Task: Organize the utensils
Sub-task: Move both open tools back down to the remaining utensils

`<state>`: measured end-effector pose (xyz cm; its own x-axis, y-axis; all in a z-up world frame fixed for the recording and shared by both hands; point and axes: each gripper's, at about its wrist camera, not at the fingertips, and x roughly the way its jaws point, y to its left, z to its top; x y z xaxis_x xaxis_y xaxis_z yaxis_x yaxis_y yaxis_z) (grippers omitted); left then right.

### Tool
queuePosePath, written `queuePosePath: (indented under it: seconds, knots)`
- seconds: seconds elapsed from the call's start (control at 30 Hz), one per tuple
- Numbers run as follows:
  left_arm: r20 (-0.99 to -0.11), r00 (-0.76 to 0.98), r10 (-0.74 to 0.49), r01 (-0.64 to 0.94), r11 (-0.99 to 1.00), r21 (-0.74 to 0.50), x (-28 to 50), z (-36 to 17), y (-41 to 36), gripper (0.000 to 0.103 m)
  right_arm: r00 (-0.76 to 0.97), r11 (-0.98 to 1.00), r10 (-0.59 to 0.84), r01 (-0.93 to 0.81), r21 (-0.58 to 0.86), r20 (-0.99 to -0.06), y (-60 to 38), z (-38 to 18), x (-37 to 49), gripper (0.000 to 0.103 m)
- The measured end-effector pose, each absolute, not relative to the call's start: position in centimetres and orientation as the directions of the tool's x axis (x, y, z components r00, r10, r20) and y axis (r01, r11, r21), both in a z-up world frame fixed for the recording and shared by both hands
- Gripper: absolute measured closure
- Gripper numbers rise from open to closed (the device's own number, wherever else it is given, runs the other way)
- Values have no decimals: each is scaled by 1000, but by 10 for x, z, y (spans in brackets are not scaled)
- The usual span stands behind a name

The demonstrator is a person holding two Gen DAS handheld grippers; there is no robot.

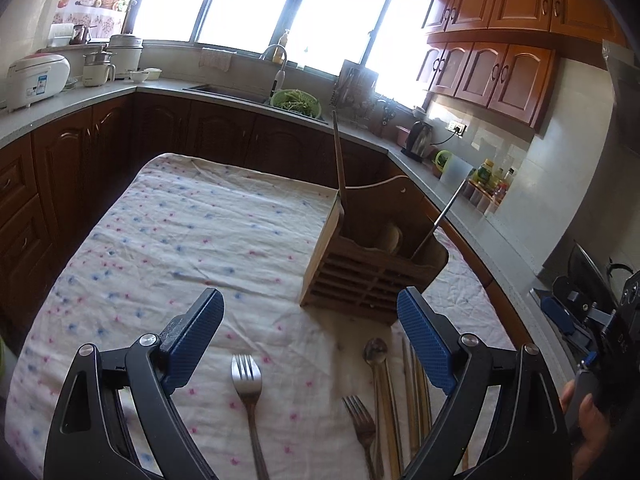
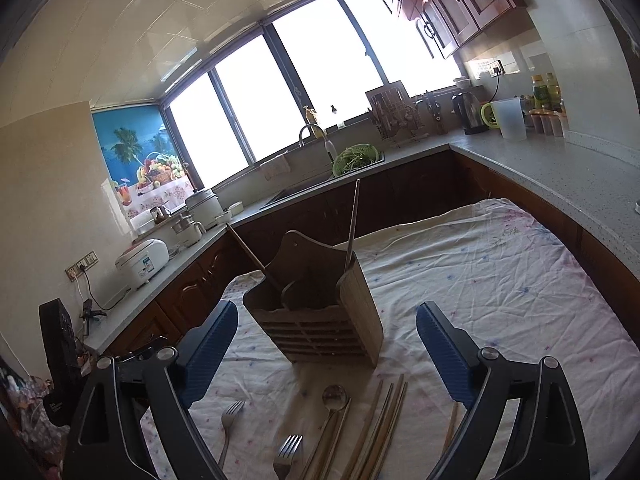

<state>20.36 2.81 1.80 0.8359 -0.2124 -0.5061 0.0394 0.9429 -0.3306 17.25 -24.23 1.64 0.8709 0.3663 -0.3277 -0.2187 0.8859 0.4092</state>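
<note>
Utensils (image 1: 380, 392) loose before wooden holder (image 1: 372, 268)

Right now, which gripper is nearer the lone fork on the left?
Left. The left gripper hangs open right over the lone fork; the right gripper is off to its right, above the chopsticks.

Two forks lie on the cloth: one fork (image 1: 247, 380) by itself and a second fork (image 1: 360, 420) beside the other cutlery. There is one spoon (image 1: 375, 350) on the cloth. Next to it lies a bundle of chopsticks (image 2: 384, 420); about five or six sticks show, though the exact count is hard to tell where they overlap.

One wooden holder (image 1: 360, 264) stands on the one cloth (image 1: 180, 240). Three utensils sit in it: one wooden handle (image 1: 339, 160), one metal handle (image 1: 440, 216) and one wooden spoon head (image 1: 390, 236).

Two grippers appear, the left gripper (image 1: 310, 336) and the right gripper (image 2: 326, 348), each with two blue pads.
</note>
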Motion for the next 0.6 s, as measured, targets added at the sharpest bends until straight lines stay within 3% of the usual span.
queuePosePath:
  seconds: [0.6]
  knots:
    - [-604, 748, -274, 53, 932, -357, 159, -21, 3, 12, 834, 918, 295, -113, 379, -466, -267, -35, 106, 11]
